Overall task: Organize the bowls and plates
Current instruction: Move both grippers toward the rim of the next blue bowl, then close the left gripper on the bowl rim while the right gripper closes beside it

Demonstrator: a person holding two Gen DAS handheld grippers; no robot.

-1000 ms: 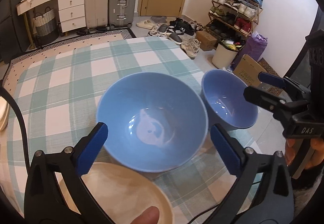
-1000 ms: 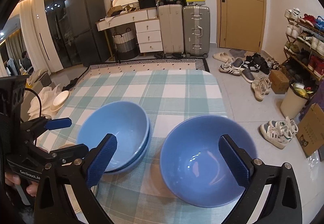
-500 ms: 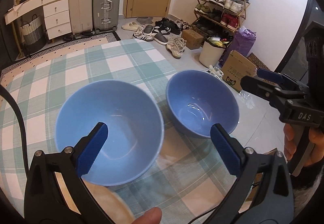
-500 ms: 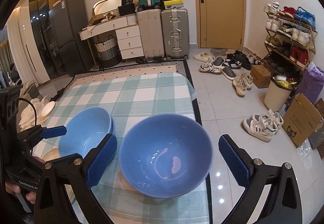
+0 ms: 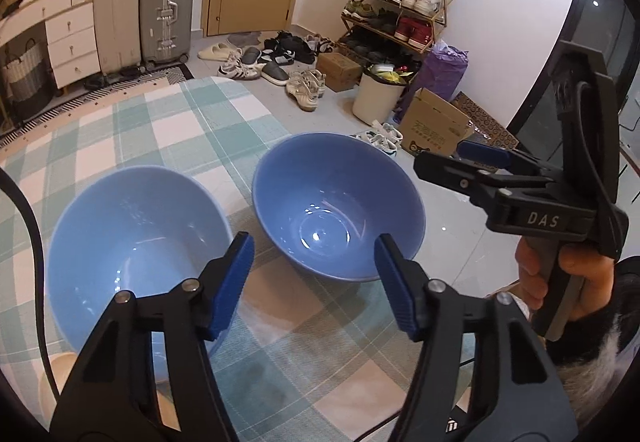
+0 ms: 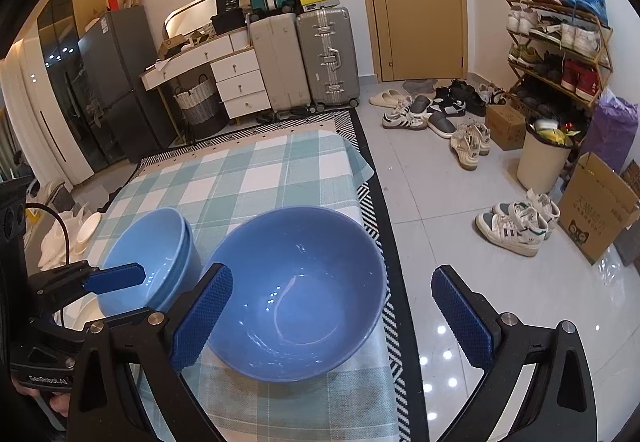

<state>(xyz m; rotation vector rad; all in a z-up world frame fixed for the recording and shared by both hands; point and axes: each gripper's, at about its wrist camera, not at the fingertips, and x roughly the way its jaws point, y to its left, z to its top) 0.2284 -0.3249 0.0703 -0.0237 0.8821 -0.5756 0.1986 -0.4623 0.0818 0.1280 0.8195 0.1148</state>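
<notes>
Two blue bowls sit on a tabletop (image 6: pixel 256 170) covered with a green and white checked cloth. The single bowl (image 6: pixel 296 286) rests near the right edge of the tabletop, close to the near right corner. The stacked bowls (image 6: pixel 152 258), one nested in another, stand just beside it toward the left, and the two rims are near each other but apart. A pale plate (image 5: pixel 60 374) peeks out at the near edge, partly under the stack as the left wrist view shows it.

The left claw (image 5: pixel 316 282) hovers over the near edge between the two bowls. Its jaws have just been closing and now stand half spread, with nothing pinched between the blue pads; the left pad overlaps the stack's rim in the view, and I cannot tell if it touches. The right claw (image 6: pixel 336 318) hangs over the single bowl with its jaws spread wide, one pad to either side of the bowl, neither pressing on it. A hand (image 5: pixel 580 282) grips the right claw's handle.

Shoes (image 6: pixel 432 114) lie scattered on the tiled floor beyond the tabletop's right edge.
</notes>
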